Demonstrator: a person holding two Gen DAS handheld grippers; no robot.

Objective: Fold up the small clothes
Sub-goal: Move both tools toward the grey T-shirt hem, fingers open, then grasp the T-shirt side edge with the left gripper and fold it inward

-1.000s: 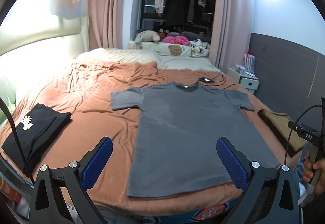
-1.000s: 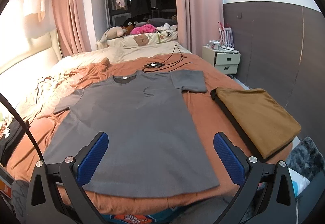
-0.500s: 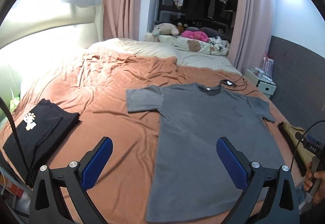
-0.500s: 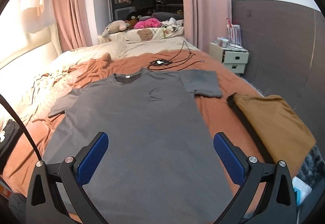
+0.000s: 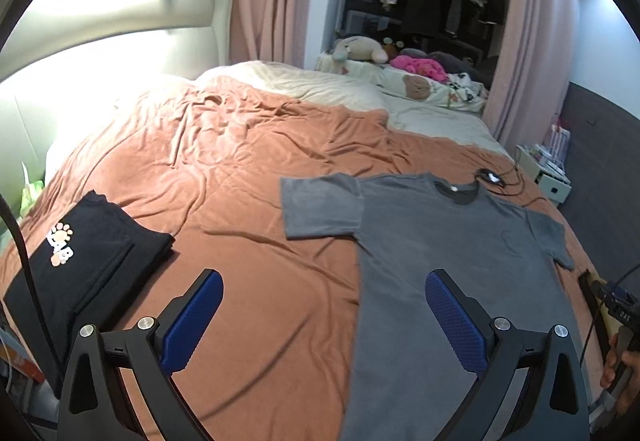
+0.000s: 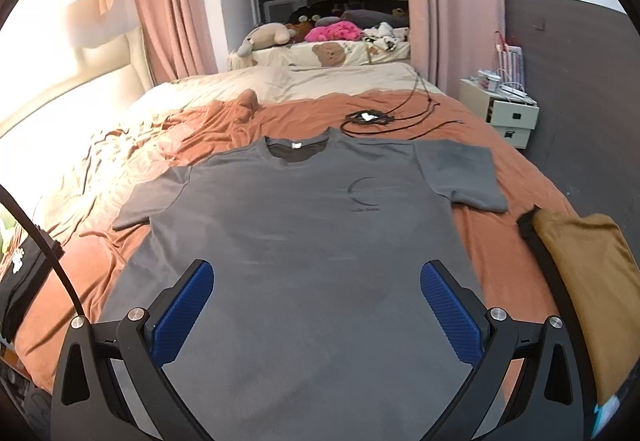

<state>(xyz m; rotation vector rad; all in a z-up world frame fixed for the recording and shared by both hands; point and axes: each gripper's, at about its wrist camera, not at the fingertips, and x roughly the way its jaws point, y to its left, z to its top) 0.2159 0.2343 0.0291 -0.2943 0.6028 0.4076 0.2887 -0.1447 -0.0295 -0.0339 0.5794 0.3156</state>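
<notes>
Both grippers hang spread and empty over the near end of the bed: the left gripper (image 5: 322, 317) by the shirt's (image 6: 304, 241) left edge, the right gripper (image 6: 316, 315) over its lower middle. The shirt lies flat, face up, on the orange blanket (image 5: 224, 177), collar (image 6: 298, 149) far. To fold cleanly, I would pinch each side's hem and shoulder, both layers, and bring sleeves (image 5: 320, 207) inward evenly.

Open blanket (image 5: 248, 177) is lying free between the black folded shirt (image 5: 76, 261) and grey T-shirt (image 6: 312, 241) — I'm seeing passage there. Mustard folded garment (image 6: 588, 281) is crowding my right; black cable (image 6: 400, 117) is lying past the collar.
</notes>
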